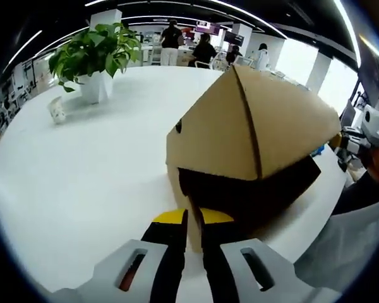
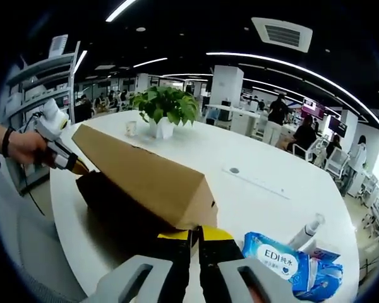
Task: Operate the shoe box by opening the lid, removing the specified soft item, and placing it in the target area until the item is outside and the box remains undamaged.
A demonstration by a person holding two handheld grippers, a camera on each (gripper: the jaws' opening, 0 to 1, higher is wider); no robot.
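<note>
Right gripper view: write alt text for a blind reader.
The right hand-held gripper pinches a corner of a cardboard shoe box's raised lid on a white table. A blue wipes packet lies beside it; a potted plant stands behind.

The shoe box (image 1: 252,126) is matt brown corrugated cardboard, its lid (image 2: 145,173) plain and unprinted. The table (image 1: 82,183) looks smooth, faintly glossy white. At five o'clock in the right gripper view, a wipes pack (image 2: 284,262) is shiny blue plastic film.
</note>
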